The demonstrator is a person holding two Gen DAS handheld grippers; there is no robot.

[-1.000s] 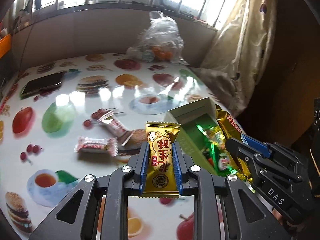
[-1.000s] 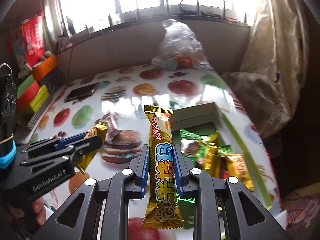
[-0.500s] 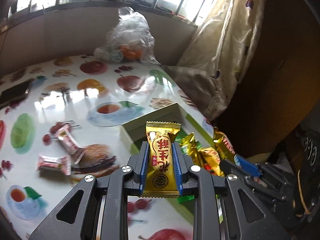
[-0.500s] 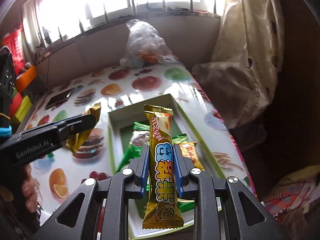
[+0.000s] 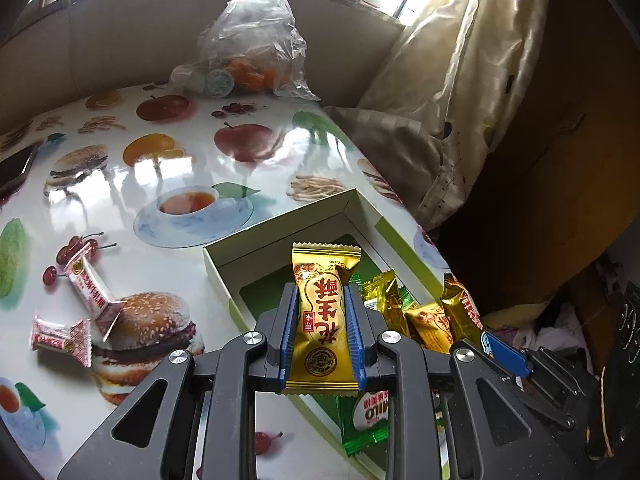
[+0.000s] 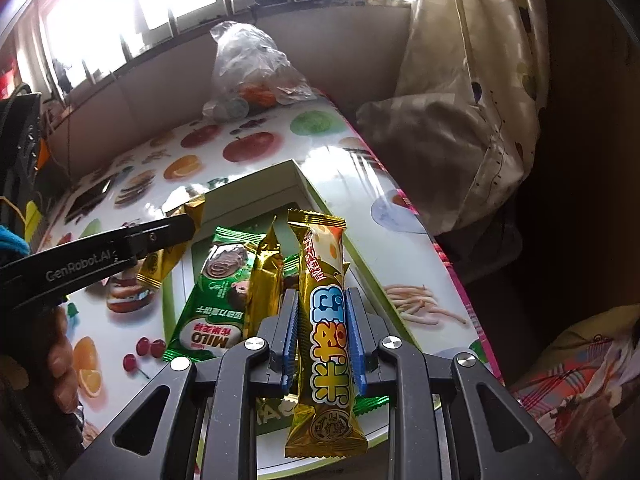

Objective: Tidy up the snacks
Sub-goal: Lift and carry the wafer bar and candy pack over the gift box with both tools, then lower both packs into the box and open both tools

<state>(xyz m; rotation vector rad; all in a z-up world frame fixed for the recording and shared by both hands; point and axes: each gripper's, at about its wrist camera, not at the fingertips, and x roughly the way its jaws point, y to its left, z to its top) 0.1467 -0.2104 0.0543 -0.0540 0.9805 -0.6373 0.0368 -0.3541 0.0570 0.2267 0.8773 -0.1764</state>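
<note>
My left gripper [image 5: 322,314] is shut on a gold peanut candy packet [image 5: 323,312] and holds it above the near corner of the open pale green box [image 5: 276,236]. My right gripper [image 6: 324,320] is shut on a long gold snack bar [image 6: 326,320] and holds it over the same box [image 6: 304,184]. Inside the box lie a green Milo packet [image 6: 216,300] and gold packets [image 5: 424,320]. The left gripper shows at the left of the right wrist view [image 6: 100,252]. Two red-and-white candies [image 5: 86,280] [image 5: 60,334] lie on the table left of the box.
The table has a glossy fruit-and-burger print cloth [image 5: 168,148]. A clear plastic bag with fruit [image 5: 248,48] stands at the far edge. A phone [image 5: 14,168] lies at the far left. A curtain [image 5: 452,92] hangs past the table's right edge.
Both grippers have moved right and toward the box with their snacks still held. The box now lies directly under them and looks larger in both views.
</note>
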